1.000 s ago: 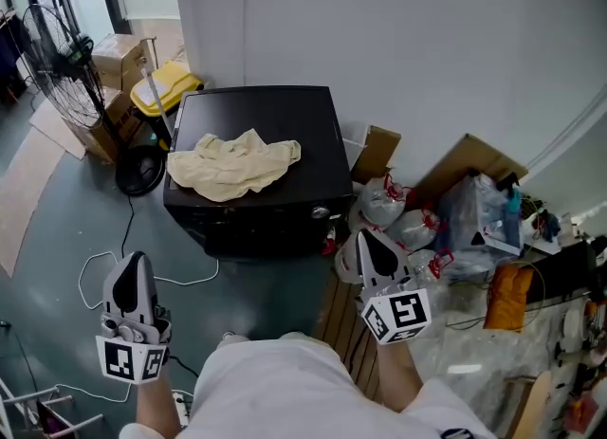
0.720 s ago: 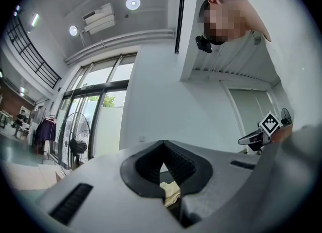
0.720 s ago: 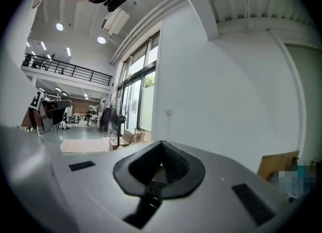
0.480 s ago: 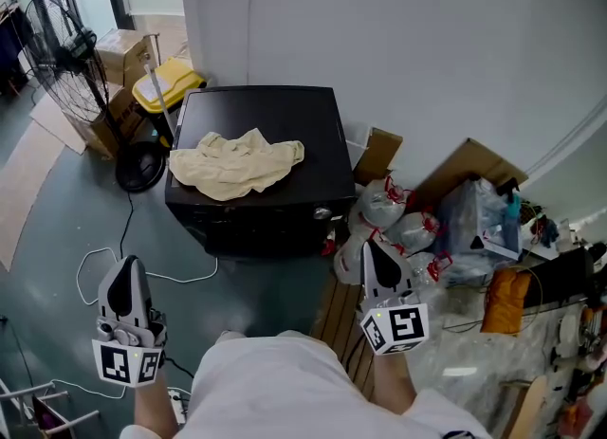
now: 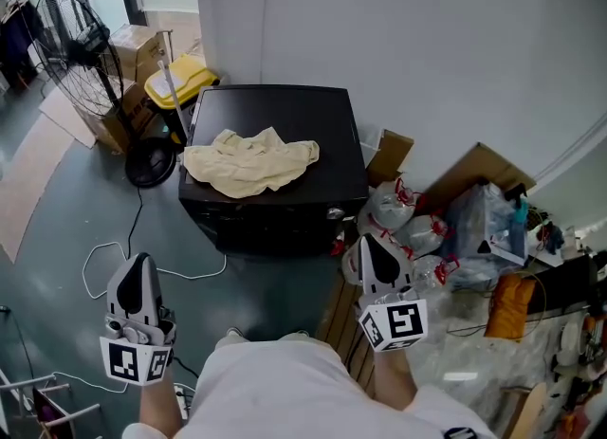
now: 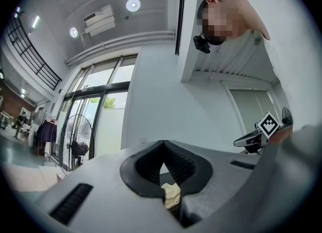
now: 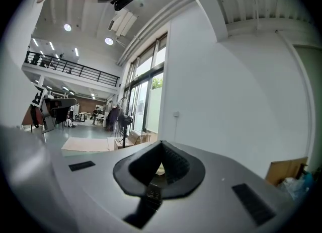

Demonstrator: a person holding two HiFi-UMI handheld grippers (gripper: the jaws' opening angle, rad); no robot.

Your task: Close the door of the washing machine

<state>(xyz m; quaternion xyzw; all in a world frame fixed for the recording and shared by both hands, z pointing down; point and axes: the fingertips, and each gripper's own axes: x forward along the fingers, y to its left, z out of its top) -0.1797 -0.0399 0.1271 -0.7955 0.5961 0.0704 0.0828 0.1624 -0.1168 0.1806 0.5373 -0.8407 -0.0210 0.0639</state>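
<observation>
Against the white wall stands the washing machine [image 5: 270,119], a black box with a pale yellow cloth [image 5: 248,162] lying on its top. Its front face is dark and seen steeply, so the door cannot be made out. Nearer the person, the left tongs [image 5: 139,262] and right tongs [image 5: 376,241] are both pressed together, holding nothing, apart from the machine.
</observation>
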